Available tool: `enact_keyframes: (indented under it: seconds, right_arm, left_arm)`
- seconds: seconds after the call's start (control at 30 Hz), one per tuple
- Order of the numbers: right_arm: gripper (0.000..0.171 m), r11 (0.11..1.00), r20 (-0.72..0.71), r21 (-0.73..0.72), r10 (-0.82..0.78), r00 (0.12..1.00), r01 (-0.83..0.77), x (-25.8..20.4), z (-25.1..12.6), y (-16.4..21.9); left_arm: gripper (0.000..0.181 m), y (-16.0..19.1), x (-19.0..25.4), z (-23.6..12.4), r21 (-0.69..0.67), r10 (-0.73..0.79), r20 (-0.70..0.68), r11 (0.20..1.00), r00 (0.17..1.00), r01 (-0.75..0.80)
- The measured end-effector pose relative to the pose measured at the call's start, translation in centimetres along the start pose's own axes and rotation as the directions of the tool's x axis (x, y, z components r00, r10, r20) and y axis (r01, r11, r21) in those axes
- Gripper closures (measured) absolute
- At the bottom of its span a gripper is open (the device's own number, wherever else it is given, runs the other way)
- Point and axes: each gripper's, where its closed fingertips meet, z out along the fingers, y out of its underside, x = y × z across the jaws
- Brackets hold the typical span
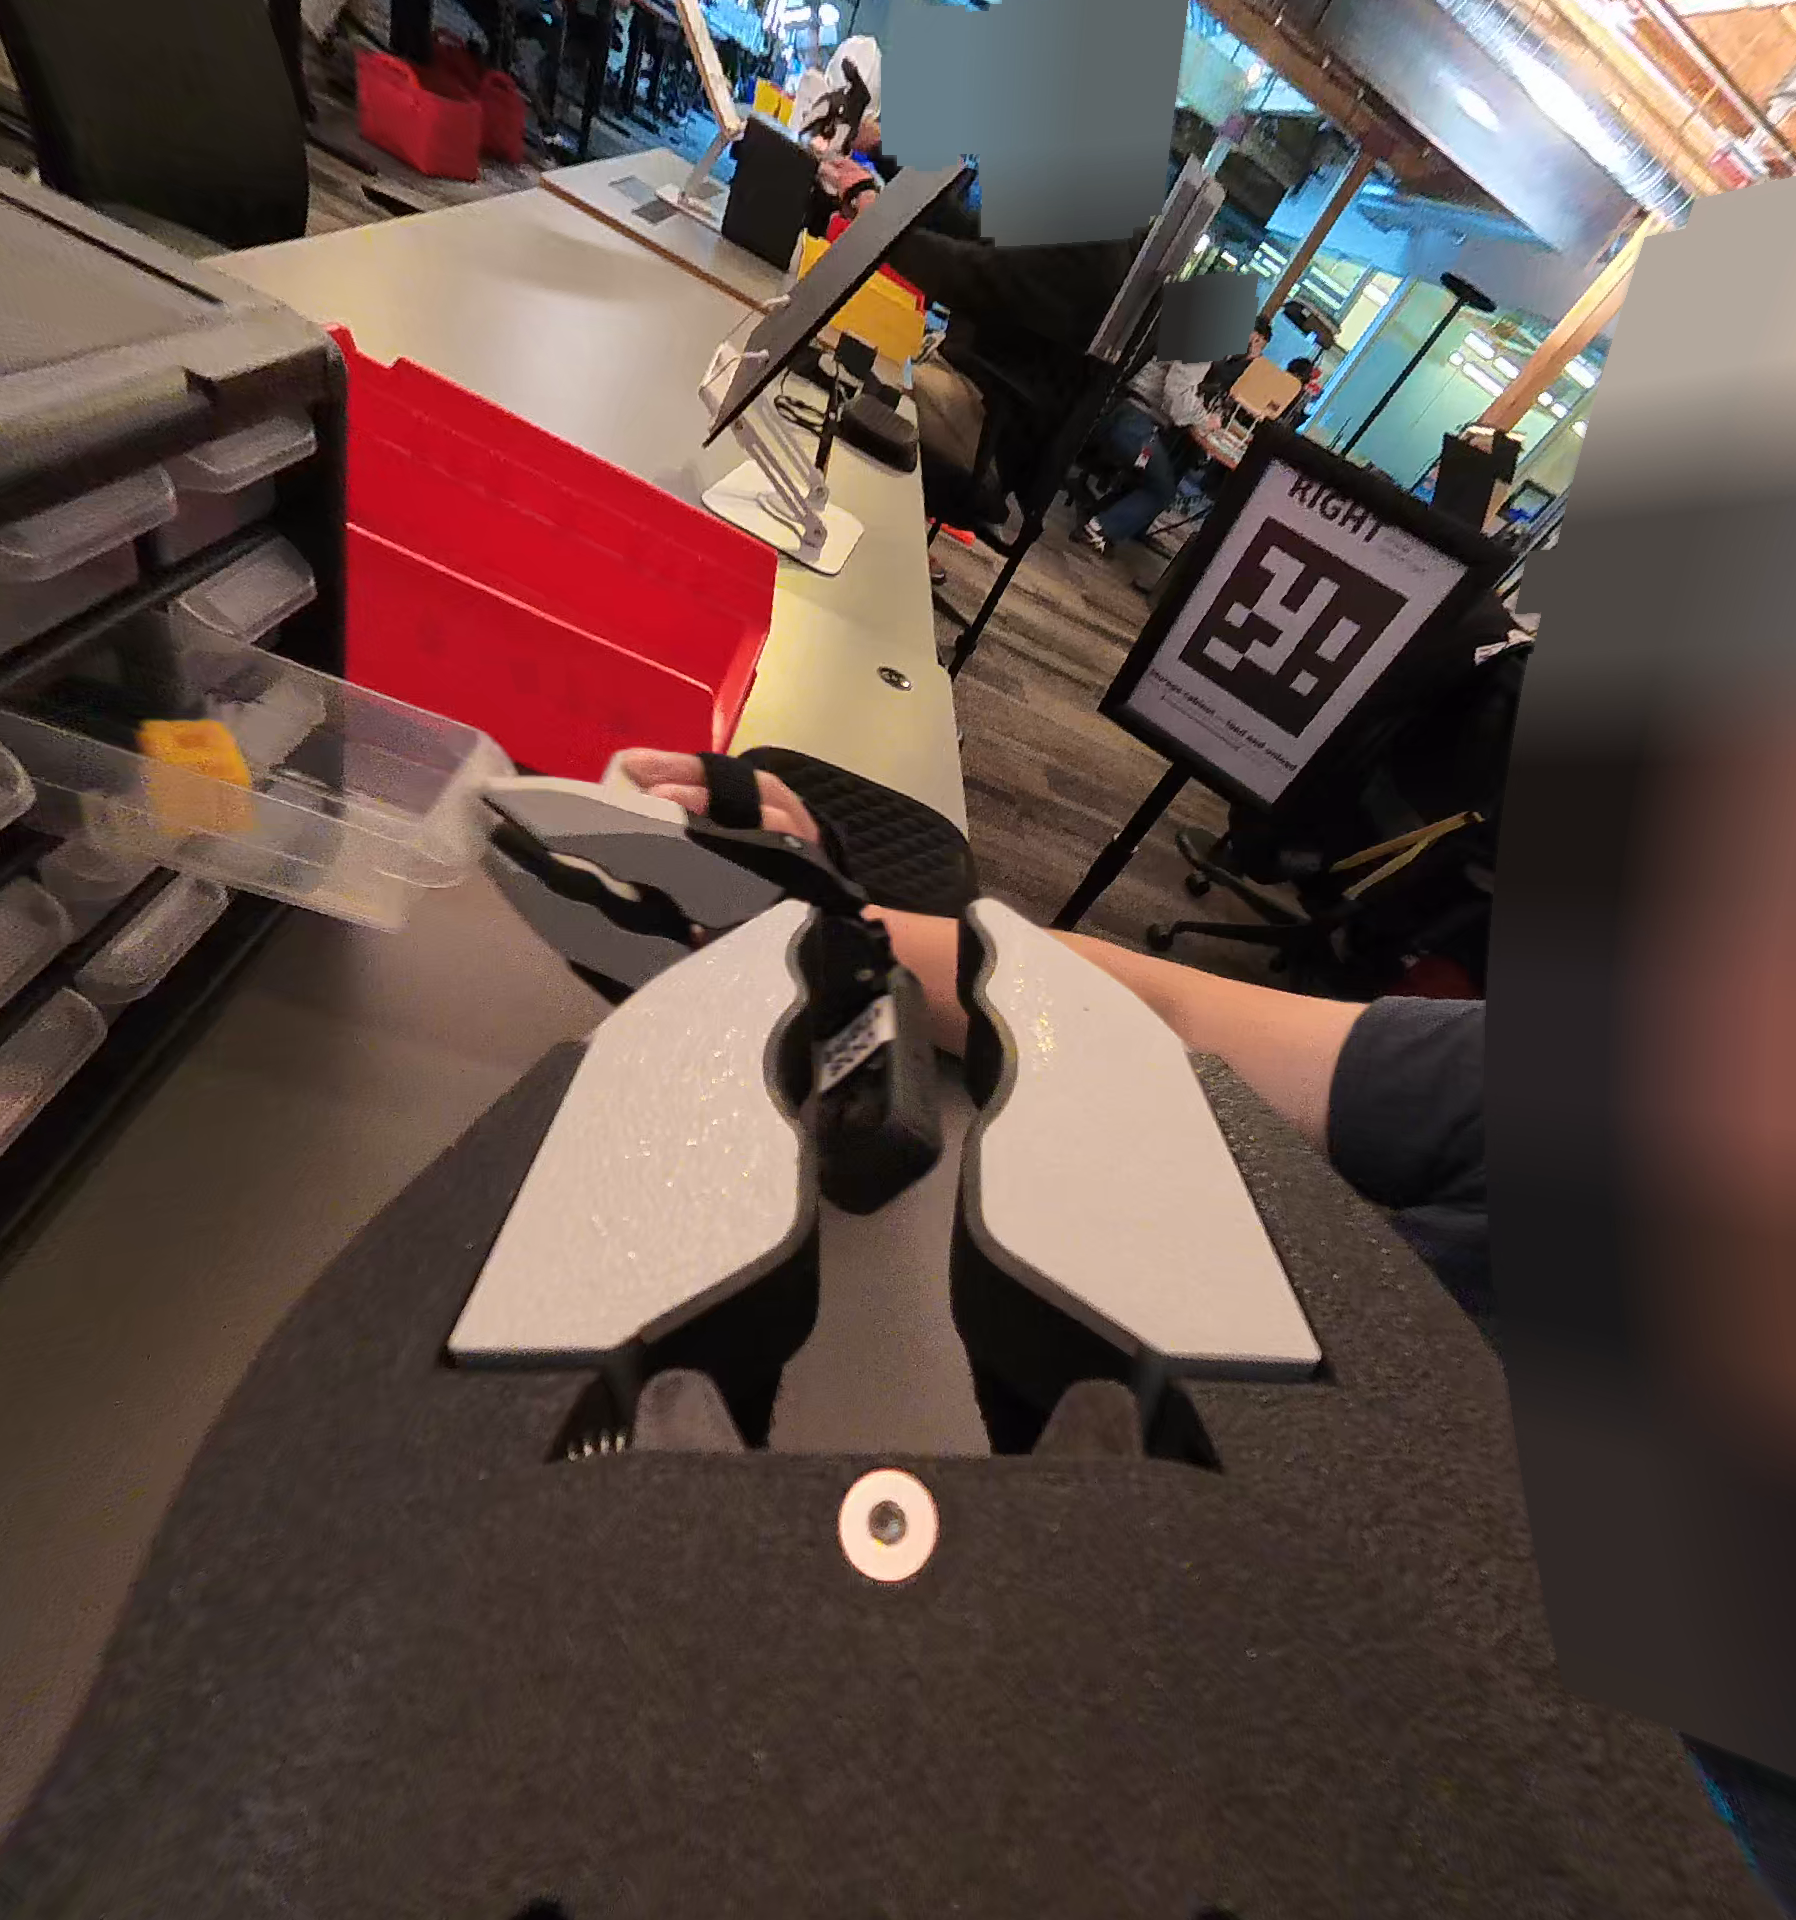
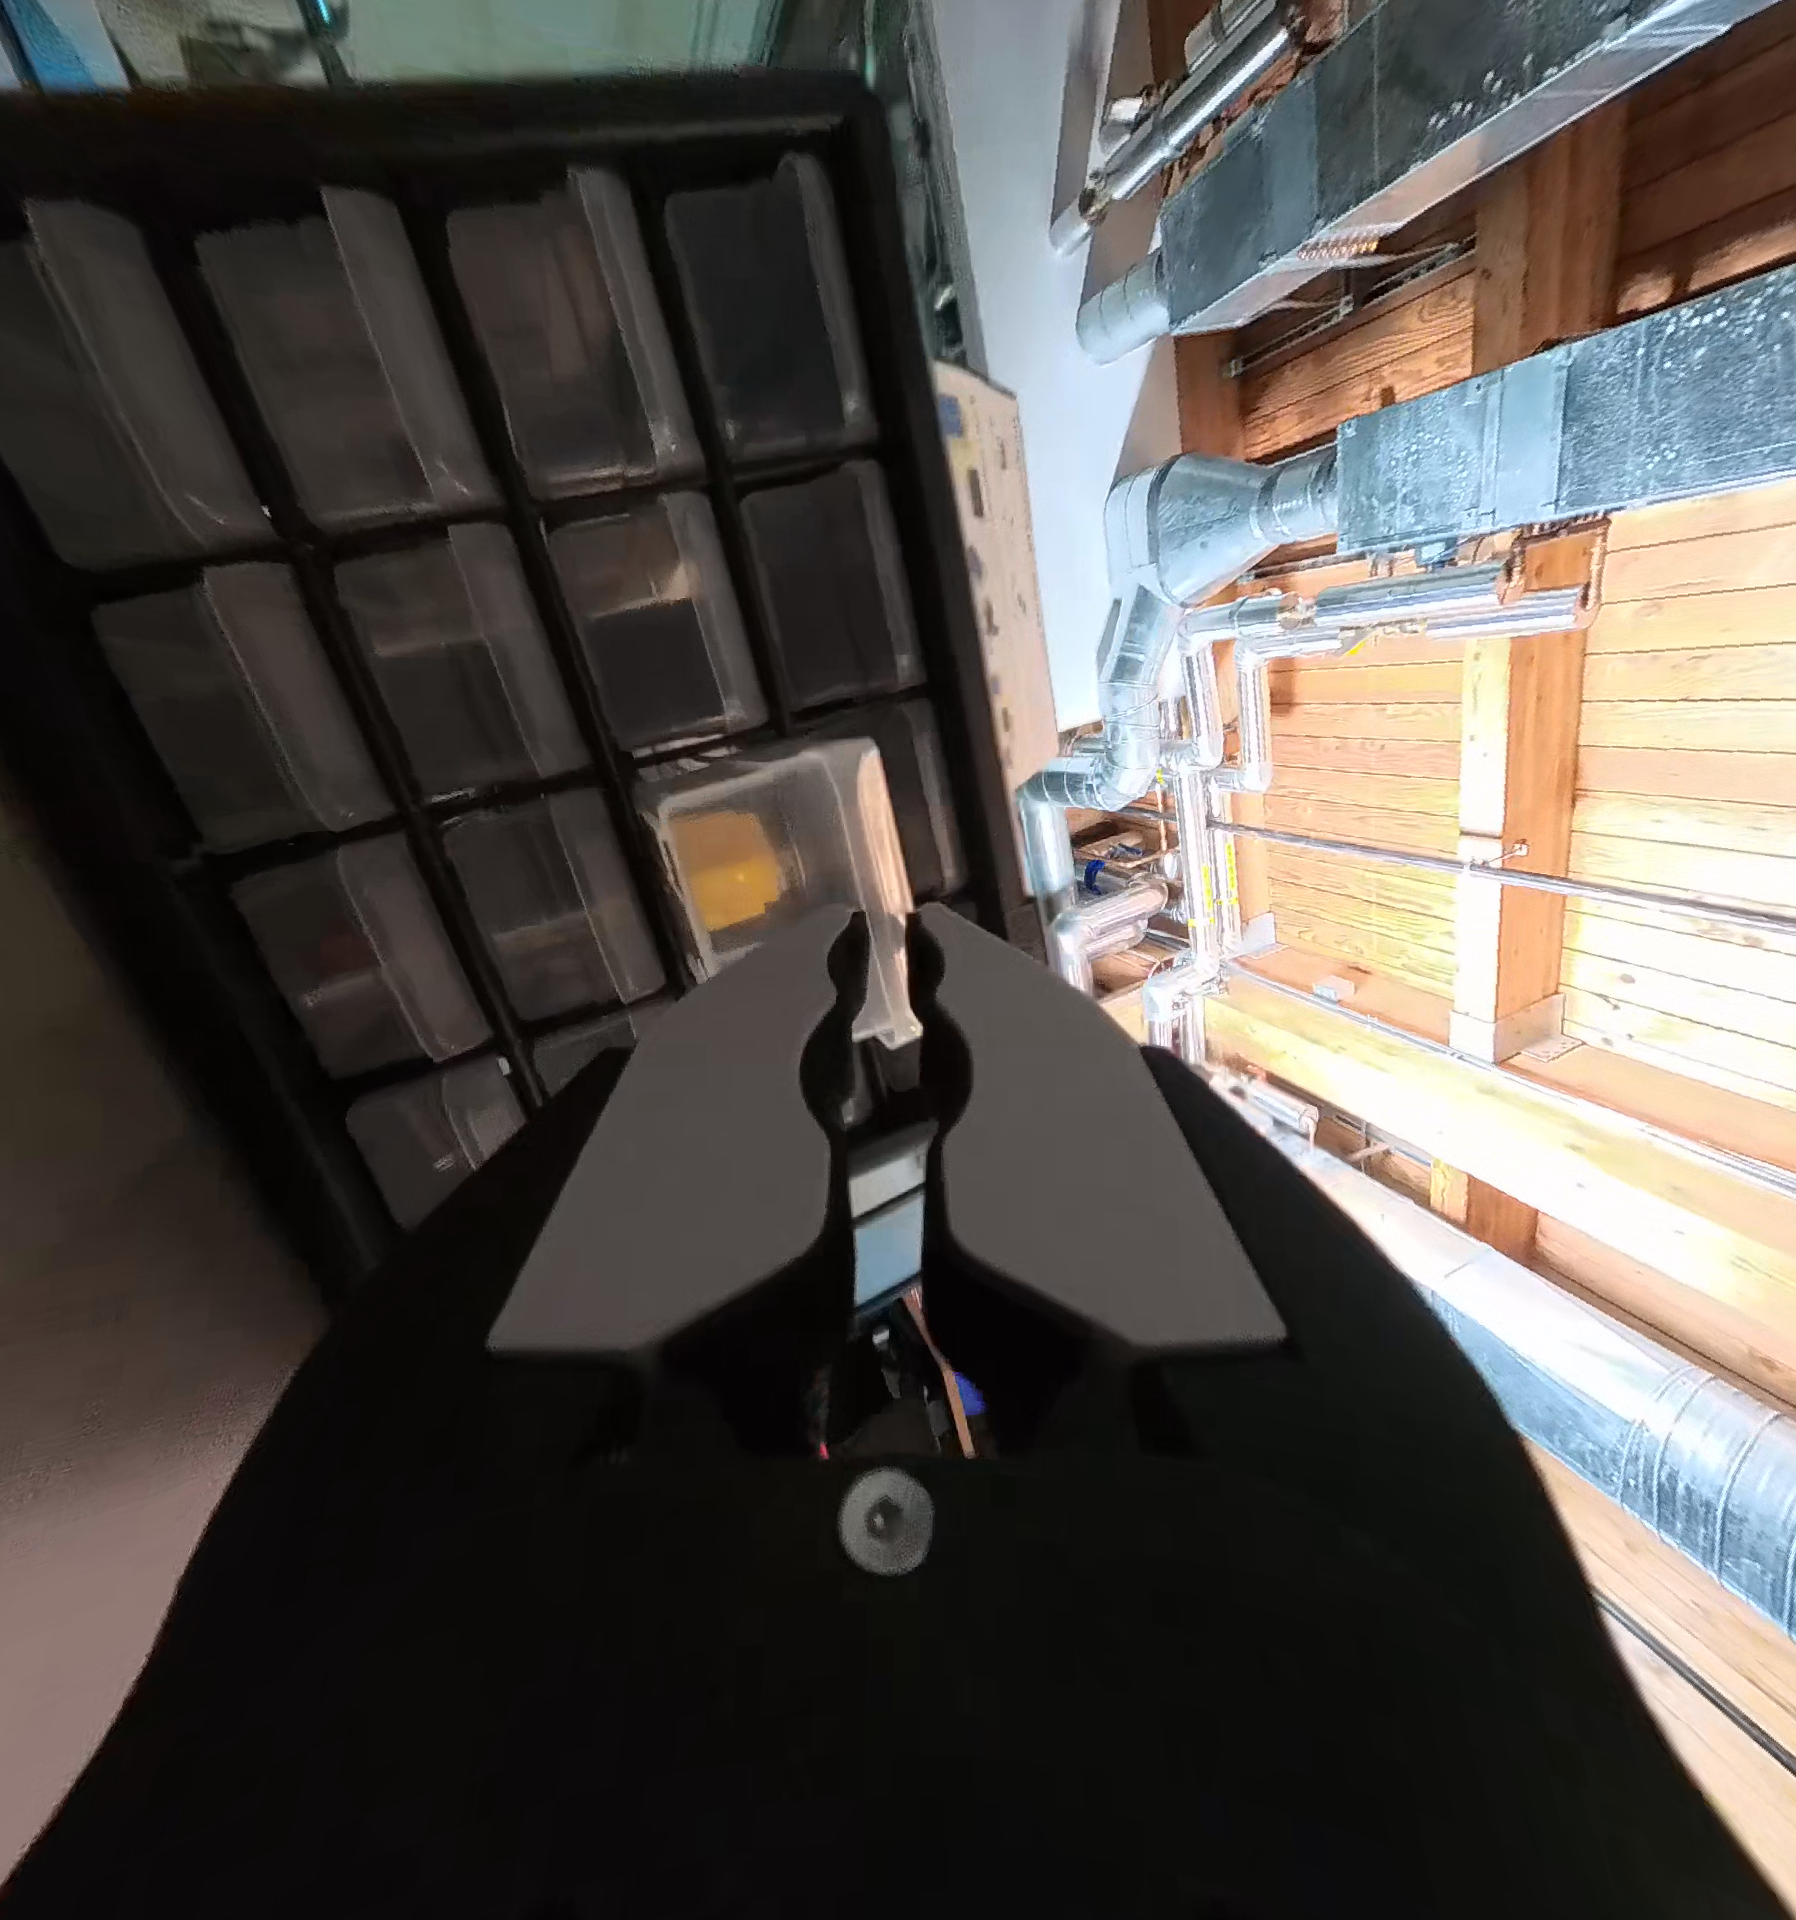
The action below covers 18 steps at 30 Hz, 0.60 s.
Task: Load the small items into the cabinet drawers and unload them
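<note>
A black cabinet point(image 1: 281, 364) with several clear drawers stands at the left; it also shows in the right wrist view point(image 2: 873, 114), which is rolled sideways. One clear drawer point(image 1: 354, 790) is pulled out and holds a yellow block point(image 1: 196, 774). In the right wrist view the same drawer point(image 2: 821, 800) and block point(image 2: 733, 883) sit just past the fingertips. My right gripper point(image 2: 886, 925) is shut on the drawer's front handle; it also shows in the left wrist view point(image 1: 494, 831), held by a gloved hand point(image 1: 852, 821). My left gripper point(image 1: 889, 914) is open and empty, behind the right one, above the table.
A red bin point(image 1: 541, 582) stands on the grey table point(image 1: 198, 1143) just behind the cabinet. A tablet on a white stand point(image 1: 800, 416) is farther along. A framed sign on a black stand point(image 1: 1289, 623) and office chairs are on the floor to the right. Tip to tip, the grippers are about 15 cm apart.
</note>
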Motion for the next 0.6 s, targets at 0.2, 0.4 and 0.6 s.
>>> enact_keyframes:
  seconds: [0.2,0.4,0.6]
  right_arm:
    - [0.164,0.999,0.002,0.038,0.022,1.000,-0.022,0.5,-1.2,-1.3]
    - [0.154,0.997,0.055,0.066,0.032,0.998,-0.036,-0.9,-1.1,-1.4]
    - [0.144,0.996,0.079,0.064,0.051,0.996,-0.056,-1.2,-1.3,-1.4]
  left_arm:
    - [0.157,1.7,-2.8,1.3,-0.080,0.072,0.140,0.995,0.988,-0.061]
    - [0.157,0.6,-6.8,2.2,-0.170,0.172,0.350,0.978,0.921,-0.118]
    - [0.157,-1.3,-9.5,4.3,-0.394,0.357,0.487,0.904,0.797,-0.164]
